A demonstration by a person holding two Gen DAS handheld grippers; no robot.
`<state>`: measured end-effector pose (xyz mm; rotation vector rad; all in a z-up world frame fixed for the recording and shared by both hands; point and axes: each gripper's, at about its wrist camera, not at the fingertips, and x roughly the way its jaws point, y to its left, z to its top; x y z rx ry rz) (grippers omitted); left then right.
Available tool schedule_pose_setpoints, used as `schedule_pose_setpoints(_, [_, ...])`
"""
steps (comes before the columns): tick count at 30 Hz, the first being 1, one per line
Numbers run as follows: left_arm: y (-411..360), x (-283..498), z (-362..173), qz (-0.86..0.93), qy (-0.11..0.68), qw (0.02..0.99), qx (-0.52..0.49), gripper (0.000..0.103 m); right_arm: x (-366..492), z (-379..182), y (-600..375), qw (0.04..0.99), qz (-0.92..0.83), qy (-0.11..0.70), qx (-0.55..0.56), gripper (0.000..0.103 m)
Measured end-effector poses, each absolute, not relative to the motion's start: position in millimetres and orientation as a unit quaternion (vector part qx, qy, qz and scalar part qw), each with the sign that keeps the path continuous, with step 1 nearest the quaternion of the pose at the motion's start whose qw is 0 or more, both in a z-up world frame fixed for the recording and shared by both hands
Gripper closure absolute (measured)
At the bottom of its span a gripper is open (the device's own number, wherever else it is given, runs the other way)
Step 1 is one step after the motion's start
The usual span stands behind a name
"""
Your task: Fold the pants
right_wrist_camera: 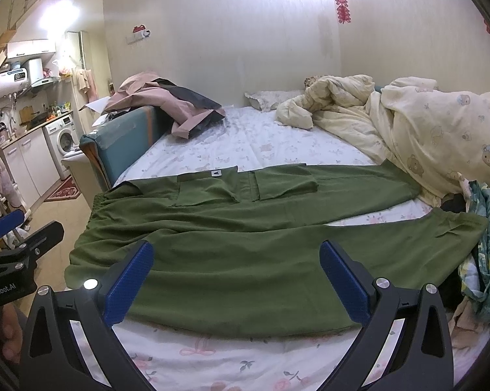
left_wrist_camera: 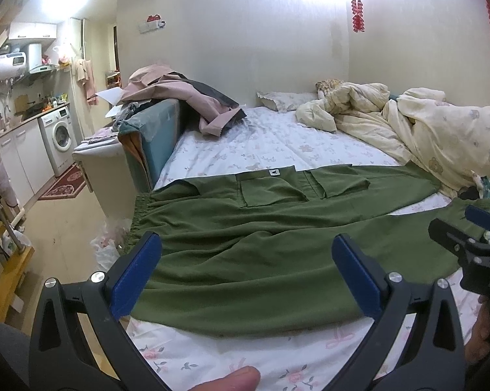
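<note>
Floral-sheeted bed carries everything: a cream duvet heaped at its right side, and green pants spread flat across the near end, waistband at the left edge, legs running right. Left gripper hovers over the pants' near leg, fingers spread wide, holding nothing. Right gripper likewise gapes wide, empty.

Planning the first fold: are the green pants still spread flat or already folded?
Spread, unfolded. The green pants lie flat across the bed sheet, waistband left, both legs separate, a strip of sheet showing between them.
</note>
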<state>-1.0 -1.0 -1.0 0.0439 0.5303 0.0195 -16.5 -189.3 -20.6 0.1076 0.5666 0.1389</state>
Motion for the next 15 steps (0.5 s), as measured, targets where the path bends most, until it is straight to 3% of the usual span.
schedule_pose_setpoints(15, [1.8, 0.0, -3.7, 0.014, 0.267, 0.963, 0.021, 0.000, -16.5, -21.1, -191.9, 0.955, 0.068, 0.282, 0.056, 0.000])
